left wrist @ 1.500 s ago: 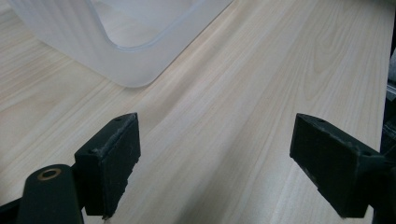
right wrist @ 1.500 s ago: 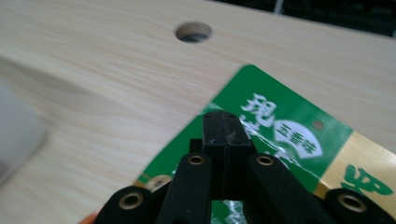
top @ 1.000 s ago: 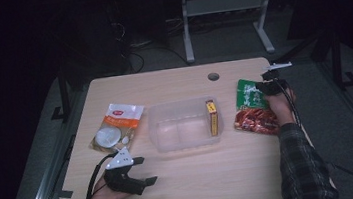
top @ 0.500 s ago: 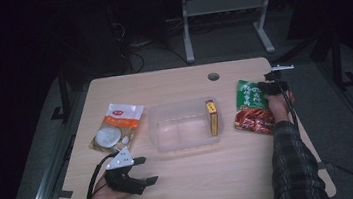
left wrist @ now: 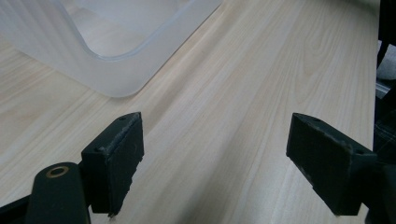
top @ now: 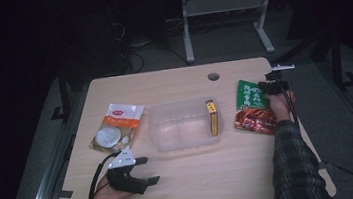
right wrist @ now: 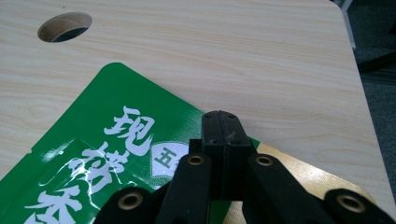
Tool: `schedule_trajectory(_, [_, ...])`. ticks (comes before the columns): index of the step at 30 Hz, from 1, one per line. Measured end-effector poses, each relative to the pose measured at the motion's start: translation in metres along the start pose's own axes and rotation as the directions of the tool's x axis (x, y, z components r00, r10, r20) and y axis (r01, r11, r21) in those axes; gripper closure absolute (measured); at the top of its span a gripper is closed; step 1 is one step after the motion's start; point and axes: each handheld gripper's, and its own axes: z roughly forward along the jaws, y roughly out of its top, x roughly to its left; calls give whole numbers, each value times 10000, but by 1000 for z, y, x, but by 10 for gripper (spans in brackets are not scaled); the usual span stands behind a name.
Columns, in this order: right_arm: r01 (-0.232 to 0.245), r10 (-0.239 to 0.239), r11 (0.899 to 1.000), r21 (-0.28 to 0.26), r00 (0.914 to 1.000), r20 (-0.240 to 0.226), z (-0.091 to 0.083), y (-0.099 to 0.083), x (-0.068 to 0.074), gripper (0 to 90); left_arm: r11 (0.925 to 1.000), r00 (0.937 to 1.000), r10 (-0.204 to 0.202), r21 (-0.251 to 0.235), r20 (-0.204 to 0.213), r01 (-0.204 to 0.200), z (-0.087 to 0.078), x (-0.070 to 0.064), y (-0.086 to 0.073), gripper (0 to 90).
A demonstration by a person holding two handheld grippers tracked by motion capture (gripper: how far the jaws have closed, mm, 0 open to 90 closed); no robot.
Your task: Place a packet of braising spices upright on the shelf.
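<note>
Green-and-red snack packet [top: 254, 107] lies flat at the right end of the bench [top: 189, 188], just right of the clear plastic tub [top: 183, 125] and near the round cable hole [top: 213, 76]. Right hand-held gripper [top: 269, 87] sits over the packet's far right edge — in the right gripper view its jaws are pressed together, tips over the green foil [right wrist: 116, 154]; whether foil is pinched between them cannot be told. Left hand-held gripper [top: 145, 171] rests at the near left of the bench, jaws spread wide, nothing between them — bare wood and a corner of the tub [left wrist: 112, 70] ahead. A yellow box [top: 212, 118] stands inside the tub; an orange-and-white pouch [top: 117, 126] lies to its left.
</note>
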Motion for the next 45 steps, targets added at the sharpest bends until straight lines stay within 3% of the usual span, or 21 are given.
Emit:
schedule_trajectory(6, [92, -104, 9970, 769, 9998, 147, 7, 11, 5, 900, 10000, 10000, -43, -30, 19, 43, 1, 0, 0, 183])
schedule_trajectory(10, [436, -453, 9948, 917, 9988, 163, 7, 13, 7, 900, 10000, 10000, -94, -26, 14, 94, -1, 1, -1, 183])
schedule_trajectory(16, [600, -611, 9923, 1083, 9981, 69, 0, 9, 9, 900, 10000, 10000, -28, -45, -14, 28, -4, -1, -2, 183])
schedule_trajectory(21, [703, -679, 9882, 1359, 9975, -219, -9, 4, 12, 900, 10000, 10000, 42, -24, -39, -42, -4, -3, -1, 183])
schedule_trajectory(27, [1300, -1266, 9776, 1657, 9915, -314, -22, -3, 22, 900, 9999, 9999, 117, 24, 13, -117, -2, -6, 0, 183])
schedule_trajectory(34, [1728, -1637, 9667, 1888, 9845, -626, -40, -16, 29, 900, 9998, 9998, 212, 67, 44, -213, -1, -8, 1, 183])
schedule_trajectory(40, [1832, -1671, 9651, 1870, 9810, -987, -59, -31, 29, 900, 9996, 9997, 244, 133, 56, -245, 0, -8, 1, 183])
schedule_trajectory(45, [2233, -2023, 9528, 2058, 9722, -1182, -74, -41, 34, 900, 9992, 9993, 360, 193, 119, -363, 1, -9, 2, 183])
